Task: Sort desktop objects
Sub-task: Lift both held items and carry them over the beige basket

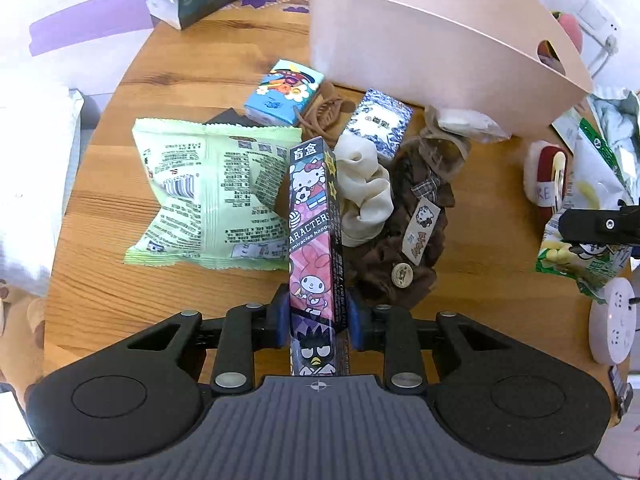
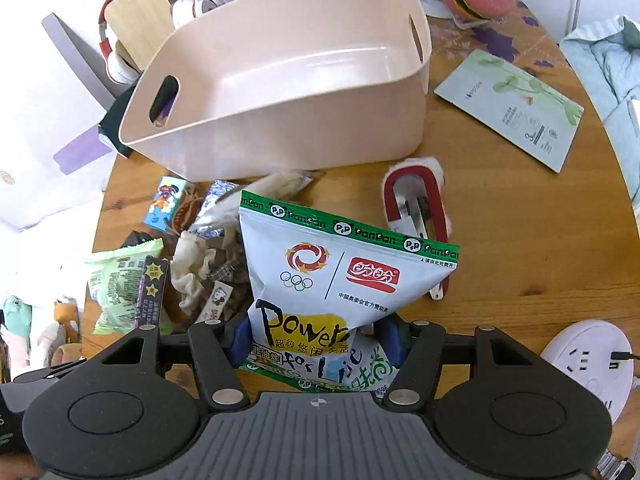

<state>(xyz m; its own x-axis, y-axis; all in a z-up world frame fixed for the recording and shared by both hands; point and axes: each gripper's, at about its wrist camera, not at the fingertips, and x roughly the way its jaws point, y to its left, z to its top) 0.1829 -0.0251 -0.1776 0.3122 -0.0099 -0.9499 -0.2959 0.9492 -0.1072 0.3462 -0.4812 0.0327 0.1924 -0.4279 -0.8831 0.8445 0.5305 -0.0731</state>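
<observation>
The left gripper [image 1: 316,322] holds a tall box [image 1: 314,240] between its blue pads, above the pile near the front of the table [image 1: 100,280]. The right gripper [image 2: 316,340] pinches a snack bag [image 2: 340,280] at its lower part. The pink bin [image 2: 280,80] stands behind the pile and looks empty. The bag is soft and gripped low, so it may fold or slip on the way. The box is gripped near one end, so it may tilt and hit the bin rim.
</observation>
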